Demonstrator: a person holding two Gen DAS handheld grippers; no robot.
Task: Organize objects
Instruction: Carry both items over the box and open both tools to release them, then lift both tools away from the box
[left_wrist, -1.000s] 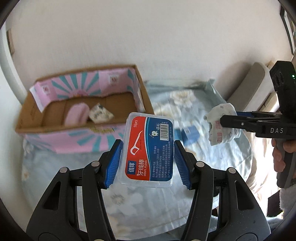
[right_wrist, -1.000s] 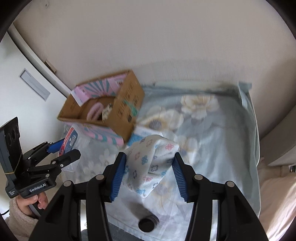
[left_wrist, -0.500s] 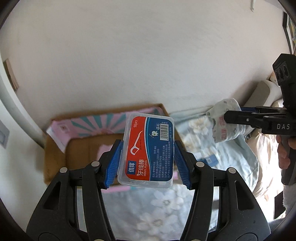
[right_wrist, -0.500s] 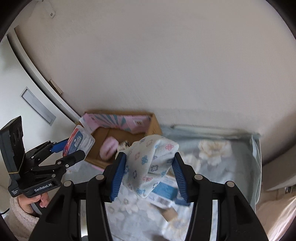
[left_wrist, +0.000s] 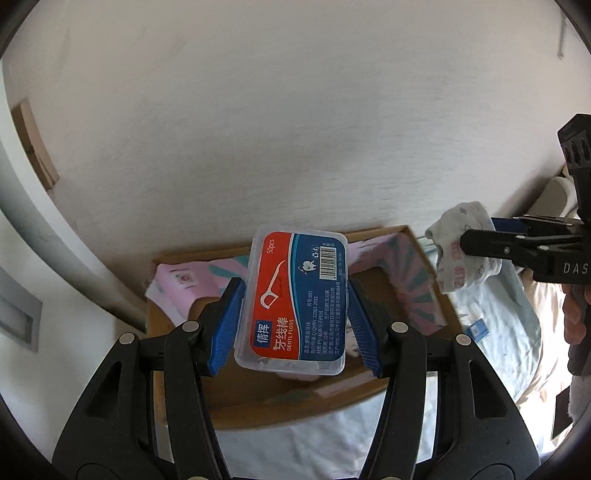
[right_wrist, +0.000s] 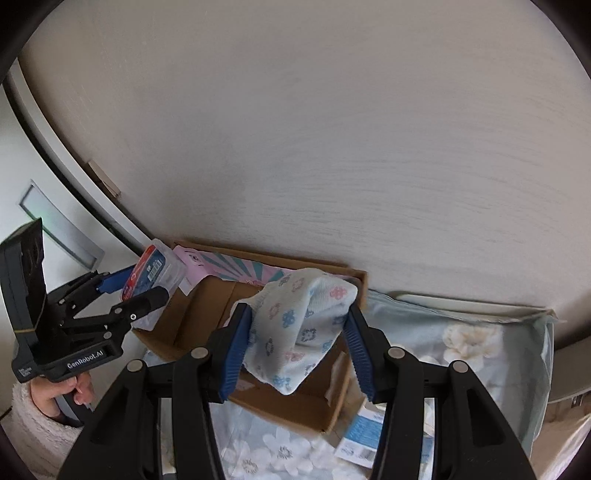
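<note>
While above the cardboard box (left_wrist: 424, 258) rim, left hand-held gripper (left_wrist: 293, 317) clamping floss case (left_wrist: 295, 295), right hand-held gripper (right_wrist: 297, 341) clamping cloth (right_wrist: 299, 325).

1. The left gripper (left_wrist: 293, 325), with the clear plastic dental floss box with red and blue label (left_wrist: 295, 299), has moved from above the flowered cloth to over the brown cardboard box with pink lining (left_wrist: 413, 258).
2. The right gripper (right_wrist: 297, 349), with the white floral cloth (right_wrist: 299, 325), has also come over this box, which now looks nearer.

Soft daylight, strong fisheye, slight blur.
Both views are evenly lit, with no glare; the wall (right_wrist: 314, 147) shades darker toward the lower middle. Black vignette rings the corners, straight edges bow at the left, and the wall looks faintly smeared.
</note>
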